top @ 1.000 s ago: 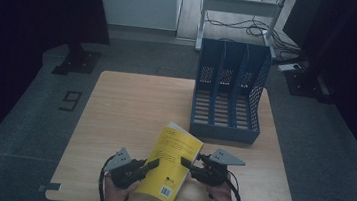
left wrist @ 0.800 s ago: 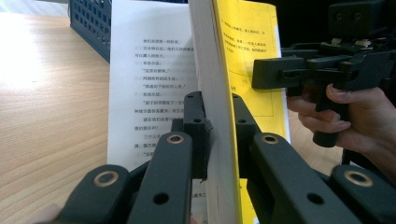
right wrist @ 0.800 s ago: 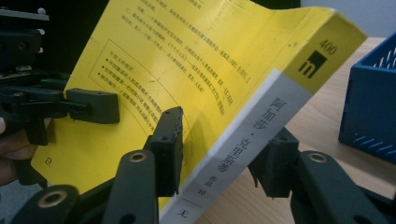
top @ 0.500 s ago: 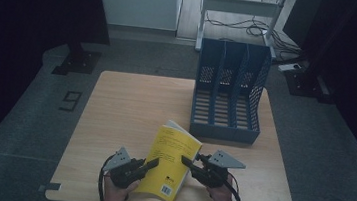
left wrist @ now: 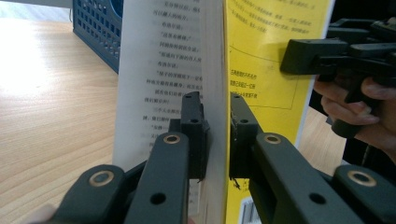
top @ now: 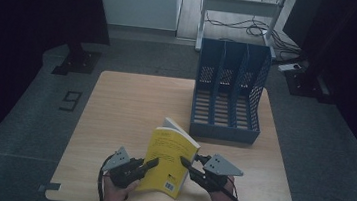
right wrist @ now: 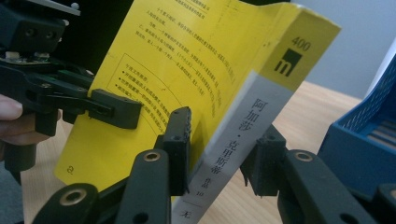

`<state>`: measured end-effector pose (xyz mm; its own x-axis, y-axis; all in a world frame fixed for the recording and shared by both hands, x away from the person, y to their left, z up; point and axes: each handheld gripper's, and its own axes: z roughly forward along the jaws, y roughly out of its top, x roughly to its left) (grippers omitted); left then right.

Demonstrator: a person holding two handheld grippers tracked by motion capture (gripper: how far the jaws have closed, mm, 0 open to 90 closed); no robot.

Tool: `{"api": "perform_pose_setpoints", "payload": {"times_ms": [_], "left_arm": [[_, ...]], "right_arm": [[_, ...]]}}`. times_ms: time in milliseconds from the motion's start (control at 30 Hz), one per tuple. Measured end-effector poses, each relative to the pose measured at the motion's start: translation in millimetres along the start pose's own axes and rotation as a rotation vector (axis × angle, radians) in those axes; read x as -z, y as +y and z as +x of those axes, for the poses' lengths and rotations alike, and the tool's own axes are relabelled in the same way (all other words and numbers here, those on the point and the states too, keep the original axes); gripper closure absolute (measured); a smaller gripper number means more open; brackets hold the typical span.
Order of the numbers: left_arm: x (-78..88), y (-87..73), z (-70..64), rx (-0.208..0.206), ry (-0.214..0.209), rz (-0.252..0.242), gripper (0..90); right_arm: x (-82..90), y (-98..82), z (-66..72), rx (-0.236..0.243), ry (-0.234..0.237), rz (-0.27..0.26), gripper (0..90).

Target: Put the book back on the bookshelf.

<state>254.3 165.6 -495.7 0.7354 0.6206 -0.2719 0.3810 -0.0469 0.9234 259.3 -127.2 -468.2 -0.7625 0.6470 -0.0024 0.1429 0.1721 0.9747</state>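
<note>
At lower centre of the high view, a yellow book (top: pixel 167 162) is being held tilted above the table (top: pixel 125 110), in front of the blue file rack (top: pixel 227 98). Seen from the left gripper (left wrist: pixel 215 135), its jaws are clamping the fore-edge, one pad on a printed page and one on the back cover, so the front cover is hanging loose outside the grip. Seen from the right gripper (right wrist: pixel 219 156), its jaws have just been closing around the spine and are straddling it, the left pad touching the cover, the far pad looking slightly off. Judging by its thickness, the paperback is handling as moderately light but floppy, with glossy covers likely to slip; gripping the stiff spine low down, across the whole block, is looking the surest hold.
</note>
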Motion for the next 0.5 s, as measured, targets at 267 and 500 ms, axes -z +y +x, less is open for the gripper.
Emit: {"api": "perform_pose_setpoints", "payload": {"times_ms": [267,500], "left_arm": [[0.8,0.6,-1.1,-0.007,0.005,-0.009,80.2],[0.5,0.4,-1.5,-0.009,0.006,-0.005,80.4]], "right_arm": [[5.0,6.3,6.7,0.039,0.008,-0.014,67.6],[5.8,5.2,3.3,0.005,0.050,-0.026,67.9]]}}
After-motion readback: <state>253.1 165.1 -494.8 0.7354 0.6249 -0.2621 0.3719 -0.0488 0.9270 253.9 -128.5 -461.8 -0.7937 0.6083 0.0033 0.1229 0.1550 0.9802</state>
